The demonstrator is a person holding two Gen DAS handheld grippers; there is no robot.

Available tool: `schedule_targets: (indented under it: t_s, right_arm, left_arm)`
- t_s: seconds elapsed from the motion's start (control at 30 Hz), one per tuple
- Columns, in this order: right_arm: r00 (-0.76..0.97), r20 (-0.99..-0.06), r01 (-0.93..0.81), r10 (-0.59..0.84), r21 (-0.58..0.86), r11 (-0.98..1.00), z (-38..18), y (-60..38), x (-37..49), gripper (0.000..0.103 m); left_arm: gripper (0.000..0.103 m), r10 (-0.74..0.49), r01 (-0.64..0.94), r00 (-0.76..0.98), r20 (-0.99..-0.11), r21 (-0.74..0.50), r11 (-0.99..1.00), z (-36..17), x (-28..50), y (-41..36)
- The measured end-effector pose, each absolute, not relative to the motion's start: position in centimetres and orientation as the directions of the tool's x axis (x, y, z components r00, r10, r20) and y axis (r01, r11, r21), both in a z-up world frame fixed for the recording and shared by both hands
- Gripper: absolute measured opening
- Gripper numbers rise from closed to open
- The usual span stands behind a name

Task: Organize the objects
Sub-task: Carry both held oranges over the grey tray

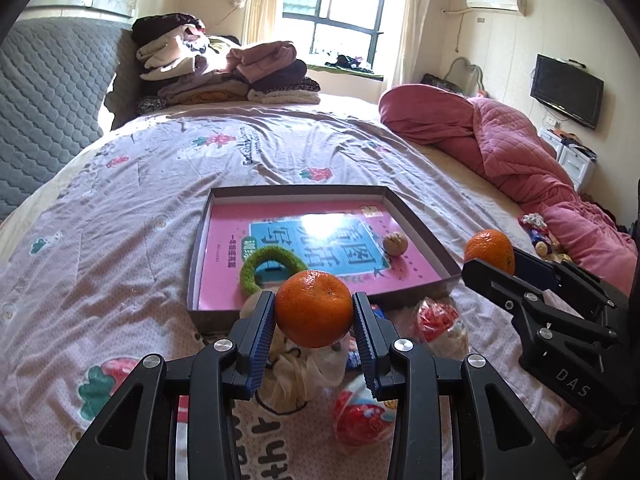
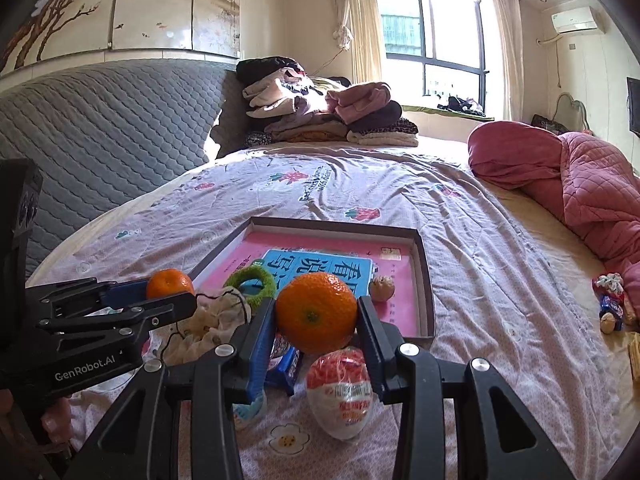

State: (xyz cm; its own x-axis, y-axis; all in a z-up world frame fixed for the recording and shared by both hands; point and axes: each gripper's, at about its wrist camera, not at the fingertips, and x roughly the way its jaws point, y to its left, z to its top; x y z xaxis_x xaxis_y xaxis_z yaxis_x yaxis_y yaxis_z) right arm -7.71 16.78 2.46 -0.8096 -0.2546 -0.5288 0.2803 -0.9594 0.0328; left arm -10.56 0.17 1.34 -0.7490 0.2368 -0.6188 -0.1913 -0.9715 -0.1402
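Bed [image 1: 120, 208] with printed sheet carries shallow box [image 1: 416, 220], snack packets [image 2: 340, 392], folded clothes pile [image 1: 224, 68] and pink quilt [image 1: 516, 152].

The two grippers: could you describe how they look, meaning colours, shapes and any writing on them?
Both are black, angular linkage frames with silver round screw heads and ribbed blue pads on the fingers. The left gripper carries white "GenRobot.AI" lettering on its side; the right gripper shows "DAS". No cables or sleeves are visible.

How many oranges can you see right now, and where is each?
2. One orange is clamped in the left gripper; the other orange is clamped in the right gripper. Others may be hidden under the snack clutter.
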Motion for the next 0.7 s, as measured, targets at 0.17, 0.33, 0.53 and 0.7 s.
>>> schedule_targets:
  t_s: [0.17,0.33,0.53,0.7]
  right_arm:
    - [-0.819,-0.517,0.282,-0.249,0.017,-0.959,3.1,16.7,-8.9,0.041]
    - [-0.823,-0.512,0.279,-0.244,0.011,-0.96,3.4,16.5,-10.1,0.041]
    - [-0.824,-0.516,0.27,-0.232,0.003,-0.963,3.1,16.7,-11.5,0.041]
    - [-0.826,-0.52,0.254,-0.216,-0.003,-0.967,2.9,17.1,-12.5,0.041]
  left_arm:
    - [0.039,0.221,-0.18,-0.755,-0.617,-0.129,-0.975,1.7,-11.8,-0.1]
    - [0.039,0.217,-0.185,-0.756,-0.618,-0.116,-0.976,2.0,-13.0,0.0]
    - [0.039,0.216,-0.191,-0.755,-0.619,-0.107,-0.976,2.1,-14.5,0.4]
    - [0.039,0.212,-0.193,-0.759,-0.616,-0.098,-0.976,2.4,-15.6,0.6]
